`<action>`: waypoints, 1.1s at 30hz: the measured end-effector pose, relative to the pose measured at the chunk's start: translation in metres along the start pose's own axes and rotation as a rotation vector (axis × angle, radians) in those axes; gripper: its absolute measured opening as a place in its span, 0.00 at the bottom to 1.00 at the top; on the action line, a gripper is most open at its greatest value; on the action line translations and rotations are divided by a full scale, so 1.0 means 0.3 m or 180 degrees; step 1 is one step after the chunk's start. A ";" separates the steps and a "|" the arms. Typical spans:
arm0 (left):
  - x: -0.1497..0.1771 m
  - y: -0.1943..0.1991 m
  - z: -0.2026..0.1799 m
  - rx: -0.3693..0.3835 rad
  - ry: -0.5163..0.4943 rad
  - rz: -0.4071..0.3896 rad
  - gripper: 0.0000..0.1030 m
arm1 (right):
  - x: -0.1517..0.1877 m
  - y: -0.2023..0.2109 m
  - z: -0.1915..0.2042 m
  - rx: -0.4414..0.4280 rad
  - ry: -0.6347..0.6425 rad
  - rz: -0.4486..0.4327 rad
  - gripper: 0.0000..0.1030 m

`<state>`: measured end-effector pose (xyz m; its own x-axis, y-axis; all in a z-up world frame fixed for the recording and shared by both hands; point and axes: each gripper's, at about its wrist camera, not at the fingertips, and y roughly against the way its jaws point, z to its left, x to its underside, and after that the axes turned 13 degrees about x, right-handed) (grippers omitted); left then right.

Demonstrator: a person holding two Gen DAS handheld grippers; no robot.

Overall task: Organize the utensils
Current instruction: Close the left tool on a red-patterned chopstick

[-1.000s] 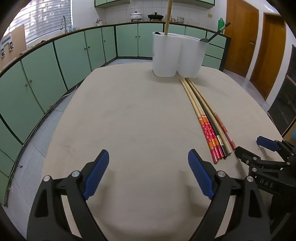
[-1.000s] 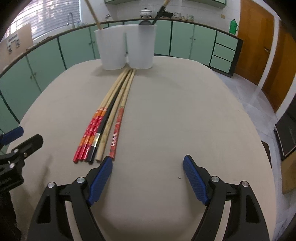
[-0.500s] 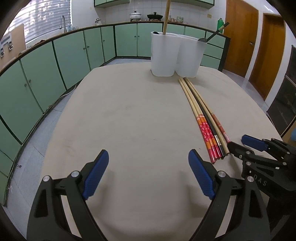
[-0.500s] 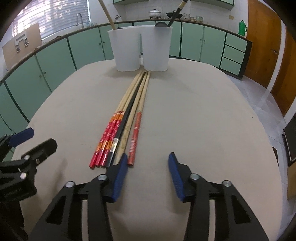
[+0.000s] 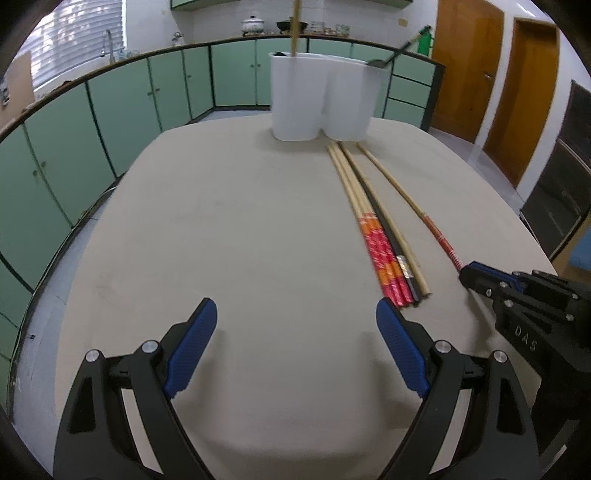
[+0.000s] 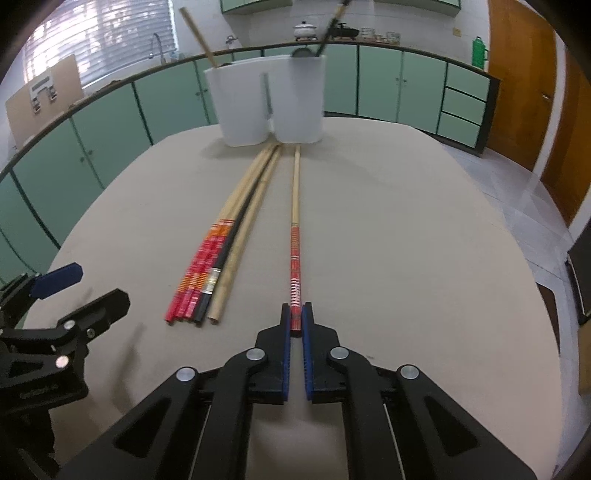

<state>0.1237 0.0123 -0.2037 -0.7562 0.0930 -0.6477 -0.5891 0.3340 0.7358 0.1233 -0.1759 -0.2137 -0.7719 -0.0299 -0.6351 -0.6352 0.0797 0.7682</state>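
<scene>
Left gripper: my left gripper (image 5: 297, 332) hangs over bare tabletop with its blue pads spread wide and nothing between them.
Room on the left: the beige table (image 5: 229, 236) lies open from its curved left edge to the chopsticks; past that edge, floor and a run of green cabinets (image 5: 110, 110).
Holder: one white holder (image 6: 267, 105) with two lobes stands at the far edge of the table, centre in my right view. One wooden stick (image 6: 197, 35) leans out of its left lobe and one dark-handled utensil (image 6: 334, 26) out of its right.
Bundle: five chopsticks in a bundle (image 6: 218, 266) lie side by side, touching, left of my right gripper: three with red and orange ends, one black, one plain wood. Their far tips reach the foot of the holder.
Held chopstick: one red-patterned chopstick (image 6: 295, 236) lies apart from the bundle, just to its right, pointing straight at the holder.
Right gripper: my right gripper (image 6: 296, 319) is pinched tight on the near red end of that single chopstick, the pads pressing it from both sides.
Room on the right: bare table runs from the held chopstick to the rounded right edge, then tiled floor and two brown doors (image 5: 498, 74).
</scene>
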 end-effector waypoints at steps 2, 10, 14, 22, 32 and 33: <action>0.000 -0.010 -0.020 0.0045 -0.0013 0.0028 0.83 | 0.002 -0.001 -0.018 0.0015 -0.0027 0.0003 0.06; -0.004 -0.080 -0.079 -0.0040 -0.0156 0.0228 0.83 | 0.009 -0.003 -0.035 -0.0029 -0.0067 0.0009 0.06; 0.001 -0.094 -0.072 -0.0065 -0.0117 0.0257 0.85 | 0.007 -0.007 -0.039 -0.0060 -0.0093 0.0015 0.06; -0.004 -0.068 -0.015 -0.0273 0.0068 0.0196 0.84 | 0.008 -0.007 -0.041 -0.0087 -0.0104 0.0017 0.06; -0.018 -0.093 -0.043 -0.0163 -0.0013 0.0190 0.76 | 0.007 -0.010 -0.041 -0.0133 -0.0113 0.0026 0.08; -0.022 -0.097 -0.040 -0.0128 0.0004 0.0179 0.73 | 0.005 -0.012 -0.041 -0.0140 -0.0113 0.0026 0.08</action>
<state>0.1423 -0.0093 -0.2184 -0.7887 0.1094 -0.6049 -0.5567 0.2904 0.7783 0.1240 -0.1885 -0.2164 -0.7760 0.0059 -0.6307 -0.6302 0.0359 0.7756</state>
